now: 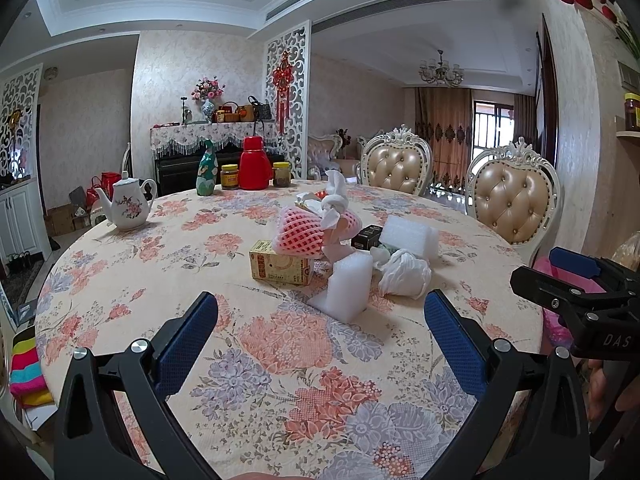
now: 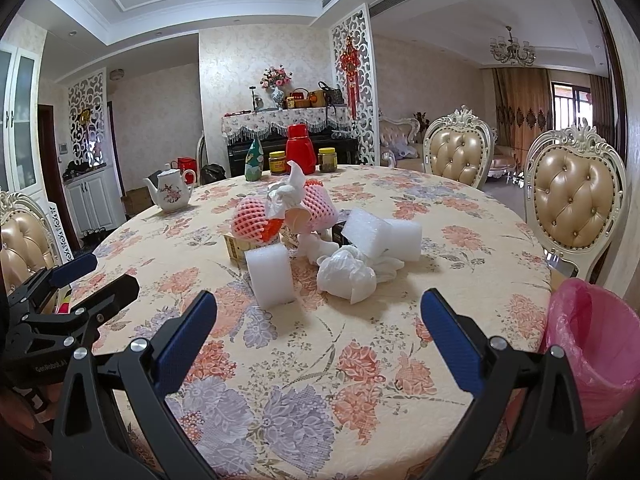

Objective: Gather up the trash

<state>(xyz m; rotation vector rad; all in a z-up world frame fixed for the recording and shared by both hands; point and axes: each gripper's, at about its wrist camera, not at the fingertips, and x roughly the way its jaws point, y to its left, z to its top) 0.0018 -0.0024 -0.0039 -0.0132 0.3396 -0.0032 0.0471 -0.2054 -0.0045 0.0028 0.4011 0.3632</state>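
A round table [image 2: 400, 320] under a floral cloth carries a white teapot [image 2: 173, 194] with painted flowers near its left edge; along the far edge stand a green painted bottle [image 2: 253, 161], a yellow-lidded jar [image 2: 277, 162], a red thermos [image 2: 300, 151] and another jar [image 2: 327, 160]. Two tufted chairs [image 2: 576, 208] with carved white frames stand at the right side, a covered piano [image 2: 292, 136] behind

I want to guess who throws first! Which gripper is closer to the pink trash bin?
Right. The right gripper has the pink trash bin just beside its right finger; the left gripper is farther off, on the right gripper's other side.
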